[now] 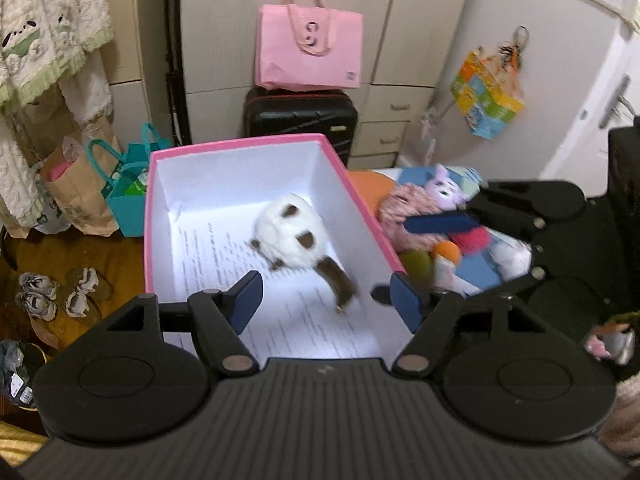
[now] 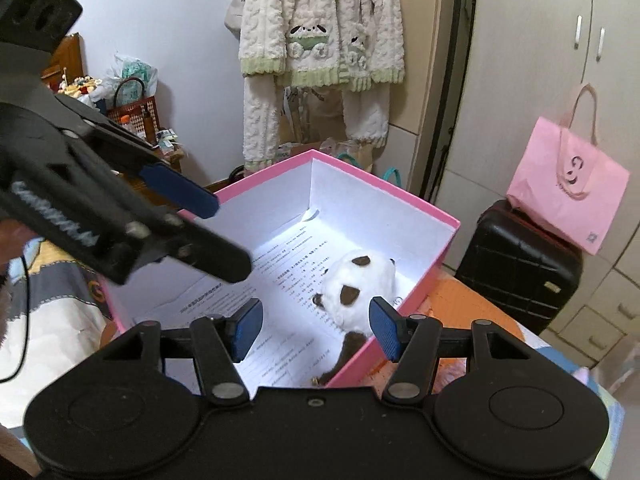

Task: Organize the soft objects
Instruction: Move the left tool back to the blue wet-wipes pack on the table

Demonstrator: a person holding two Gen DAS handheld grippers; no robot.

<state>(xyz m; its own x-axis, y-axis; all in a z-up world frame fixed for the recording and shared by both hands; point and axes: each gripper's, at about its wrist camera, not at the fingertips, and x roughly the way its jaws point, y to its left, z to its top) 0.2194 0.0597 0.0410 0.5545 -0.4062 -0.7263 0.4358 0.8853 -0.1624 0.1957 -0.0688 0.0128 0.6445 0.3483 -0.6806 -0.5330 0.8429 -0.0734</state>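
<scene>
Nearest in the left wrist view, the left hand-held gripper (image 1: 322, 300) is hovering over the near end of the pink box (image 1: 338, 156), its blue pads spread apart with nothing between them, so it is released. In the right wrist view, the right hand-held gripper (image 2: 316, 328) is hanging above the box's near right wall, its pads also spread and gripping nothing, released as well. The left one is reaching in from the upper left of that view, blurred, over the box's left wall.

Inside the box, a printed sheet of paper (image 1: 296, 320) is lying flat on the floor, and the white plush with brown patches (image 1: 290, 230) is resting on it, towards the right wall and about midway along, its brown limb (image 1: 340, 284) trailing towards the near end. No pad is touching it.

Just beyond the box's right wall, more soft toys are waiting in a heap on the orange surface (image 1: 370, 188): a pink-headed doll (image 1: 442, 190) on top, with knitted and coloured pieces under it; the blur is hiding the details.

Farther back, a black suitcase (image 1: 300, 116) is standing against the cupboards with a pink tote bag (image 1: 310, 52) sitting on it. To the left, a teal bag (image 1: 124, 200) and a brown paper bag (image 1: 74, 192) are standing on the wooden floor, with fluffy cream pyjamas (image 2: 320, 40) hanging above.
</scene>
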